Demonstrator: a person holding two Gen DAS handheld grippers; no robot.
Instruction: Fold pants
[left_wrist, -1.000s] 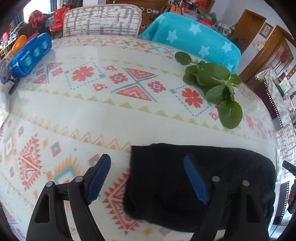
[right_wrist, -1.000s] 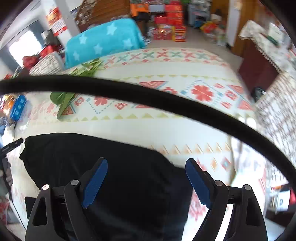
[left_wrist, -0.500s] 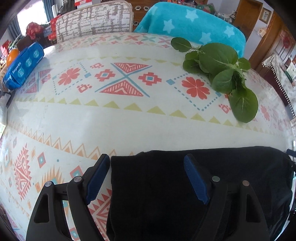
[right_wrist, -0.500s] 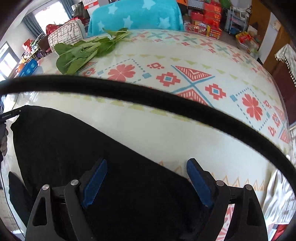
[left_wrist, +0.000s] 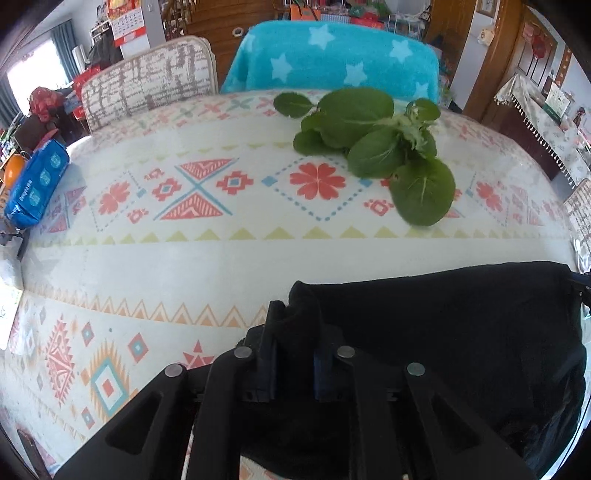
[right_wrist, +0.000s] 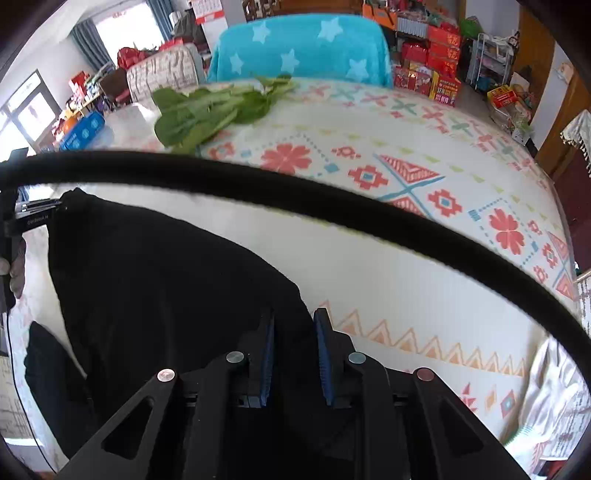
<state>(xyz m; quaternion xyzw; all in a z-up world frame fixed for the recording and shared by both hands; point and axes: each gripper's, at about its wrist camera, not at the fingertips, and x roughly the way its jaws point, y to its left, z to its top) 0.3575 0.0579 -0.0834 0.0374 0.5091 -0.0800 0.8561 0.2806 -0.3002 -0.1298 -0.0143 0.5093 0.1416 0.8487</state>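
The black pants (left_wrist: 443, 332) lie folded on the patterned tablecloth (left_wrist: 184, 258) at the near edge. My left gripper (left_wrist: 297, 321) is shut on their left corner, with cloth bunched up between the pads. In the right wrist view the pants (right_wrist: 166, 277) spread to the left. My right gripper (right_wrist: 295, 317) has their right edge pinched between its blue pads (right_wrist: 267, 354), and its jaws are still closing. The left gripper's body (right_wrist: 29, 218) and a hand (right_wrist: 14, 266) show at that view's left edge.
A bunch of leafy greens (left_wrist: 376, 147) lies on the far side of the table. A blue packet (left_wrist: 37, 184) sits at the left edge. Two chairs stand behind, one under a turquoise star towel (left_wrist: 332, 55). A black cable (right_wrist: 332, 206) crosses the right wrist view.
Both grippers went from wide open to closed on the pants' edge. The left one slid right onto the corner; the right one sank toward the cloth.
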